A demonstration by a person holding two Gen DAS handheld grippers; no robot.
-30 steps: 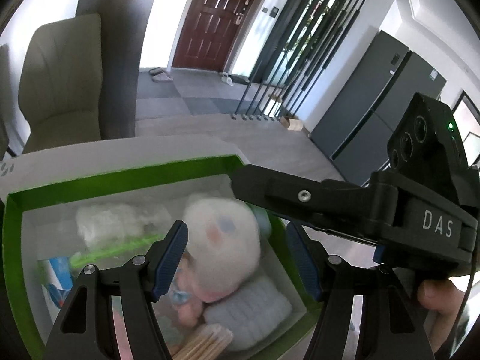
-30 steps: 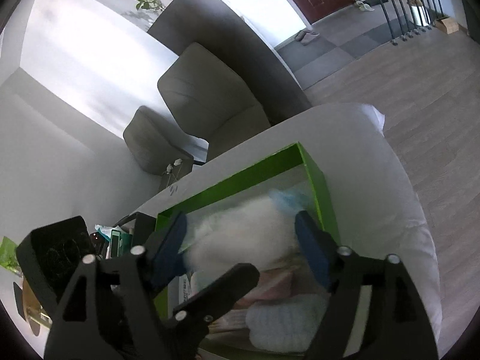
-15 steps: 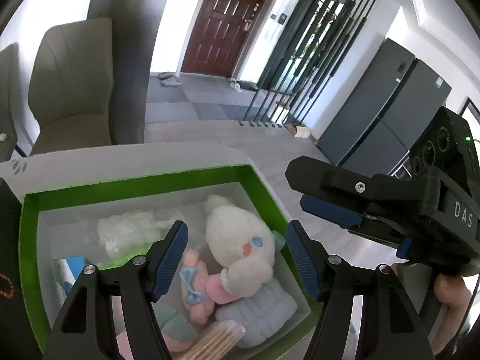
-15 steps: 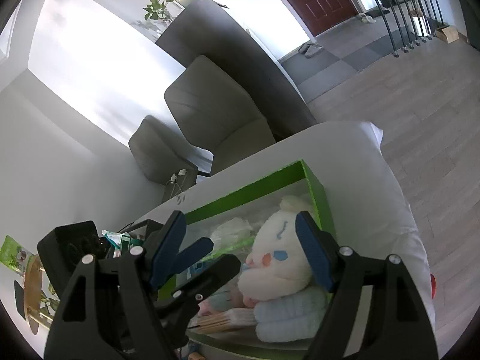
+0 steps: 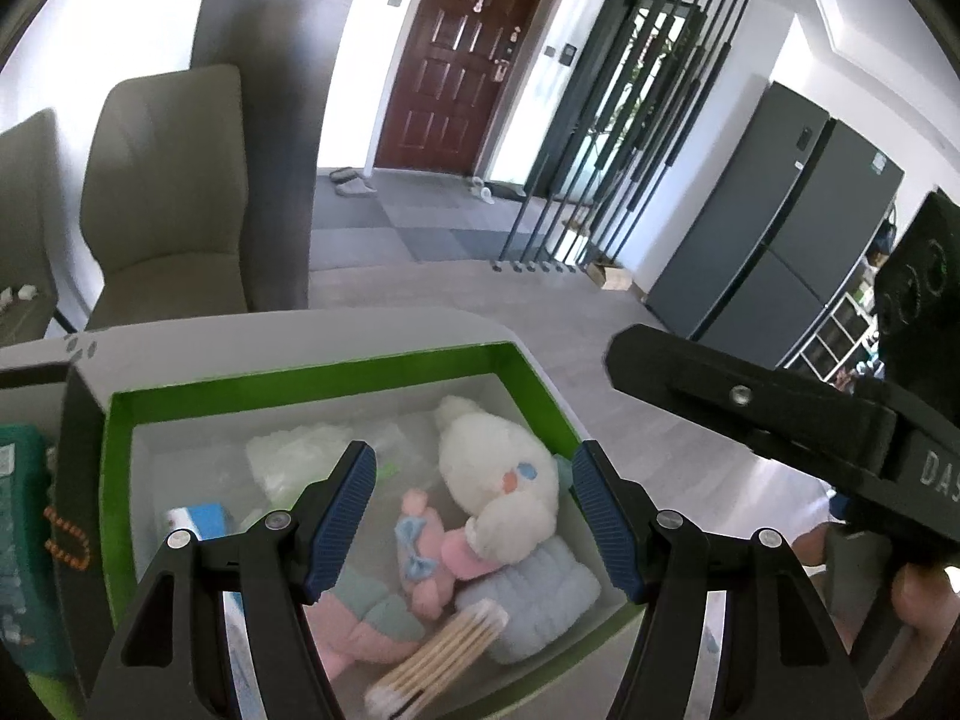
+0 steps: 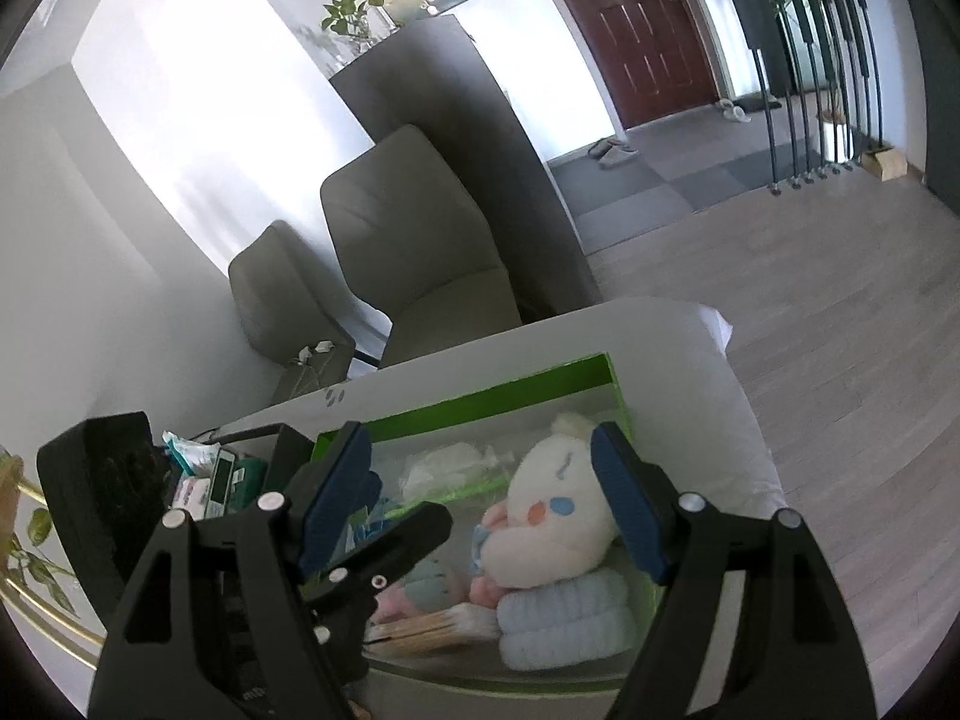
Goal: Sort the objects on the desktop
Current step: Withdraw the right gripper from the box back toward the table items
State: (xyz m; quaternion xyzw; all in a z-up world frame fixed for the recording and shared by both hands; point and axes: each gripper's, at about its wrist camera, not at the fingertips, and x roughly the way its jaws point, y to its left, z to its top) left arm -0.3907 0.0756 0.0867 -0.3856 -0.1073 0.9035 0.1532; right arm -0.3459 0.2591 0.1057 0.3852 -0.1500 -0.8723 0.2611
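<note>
A green box (image 5: pixel 300 378) with a white inside stands on the white table. In it a white plush toy (image 5: pixel 498 474) lies on a pale blue rolled cloth (image 5: pixel 540 588), beside a pink doll (image 5: pixel 426 546) and a bundle of cotton swabs (image 5: pixel 444 654). My left gripper (image 5: pixel 474 462) hovers open over the box and holds nothing. My right gripper (image 6: pixel 480 438) also hangs above the box (image 6: pixel 480 396); its jaws are opening and stand clear of the plush toy (image 6: pixel 552 516) below. One of its fingers (image 5: pixel 690 378) crosses the right of the left wrist view.
A white wrapped packet (image 5: pixel 288 456) and a small blue carton (image 5: pixel 198 519) lie in the box's left part. Wipe packs and a phone (image 6: pixel 222 480) sit left of the box. Grey chairs (image 5: pixel 168 180) stand behind the table. The table's rounded edge (image 6: pixel 738 396) is just right of the box.
A second ago the plush toy was blurred between the right gripper's fingers over the box. It now lies still in the box, and both grippers have lifted away from it.
</note>
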